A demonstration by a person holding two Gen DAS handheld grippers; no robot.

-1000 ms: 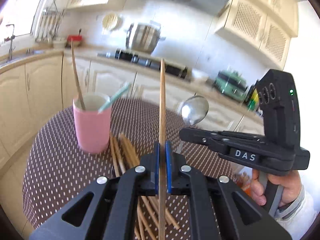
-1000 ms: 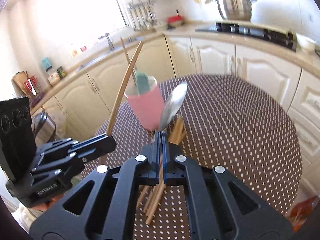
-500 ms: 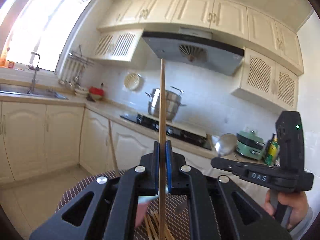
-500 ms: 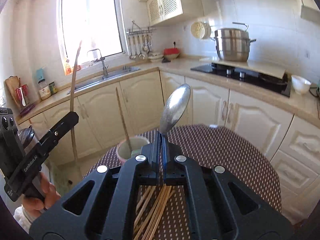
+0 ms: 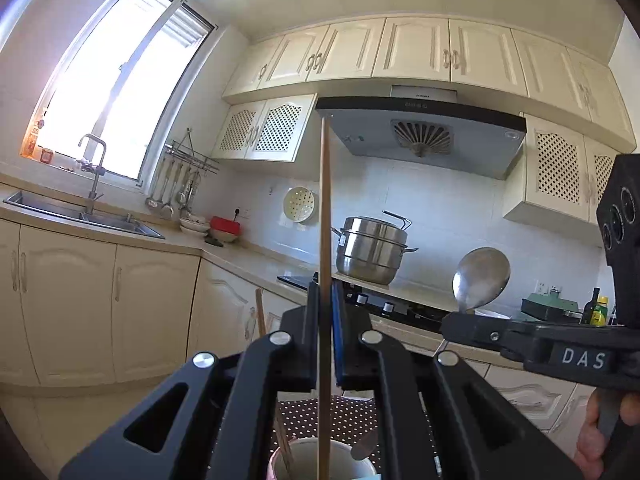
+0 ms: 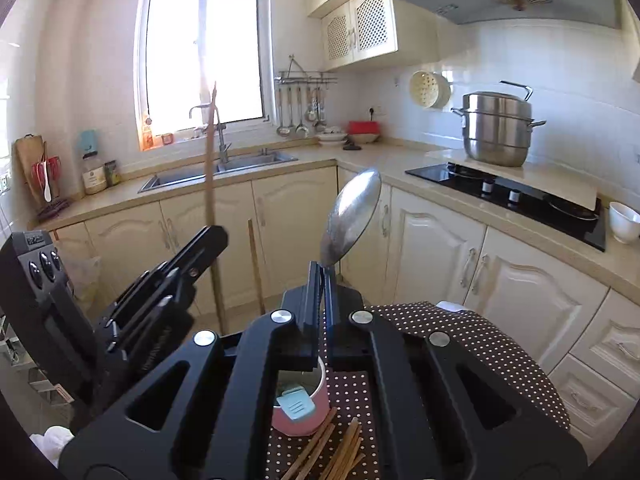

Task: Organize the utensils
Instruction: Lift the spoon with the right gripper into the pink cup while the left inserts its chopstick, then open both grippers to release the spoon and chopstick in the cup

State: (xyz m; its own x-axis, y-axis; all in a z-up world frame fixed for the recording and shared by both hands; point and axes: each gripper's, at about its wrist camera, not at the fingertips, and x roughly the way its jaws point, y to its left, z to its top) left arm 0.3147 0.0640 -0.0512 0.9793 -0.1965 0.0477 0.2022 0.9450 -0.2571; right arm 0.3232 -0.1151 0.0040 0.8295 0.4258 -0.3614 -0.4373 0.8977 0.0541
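Observation:
My left gripper (image 5: 325,304) is shut on a wooden chopstick (image 5: 325,208) held upright, its lower end above the open pink cup (image 5: 320,460). My right gripper (image 6: 322,280) is shut on the handle of a metal spoon (image 6: 352,216), bowl up. The pink cup (image 6: 306,408) stands on the dotted table below both grippers and holds another chopstick (image 6: 255,268) and a teal-tipped utensil (image 6: 296,402). In the left wrist view the right gripper (image 5: 460,320) and spoon (image 5: 480,278) are at the right. In the right wrist view the left gripper (image 6: 208,244) is at the left.
Several loose chopsticks (image 6: 332,452) lie on the brown dotted tablecloth (image 6: 480,348) beside the cup. Kitchen cabinets, a sink (image 6: 216,170), a hob (image 6: 508,196) and a steel pot (image 6: 496,128) line the walls behind.
Both grippers have tilted upward and risen with their utensils, now over the pink cup. The table has dropped mostly out of the left wrist view.

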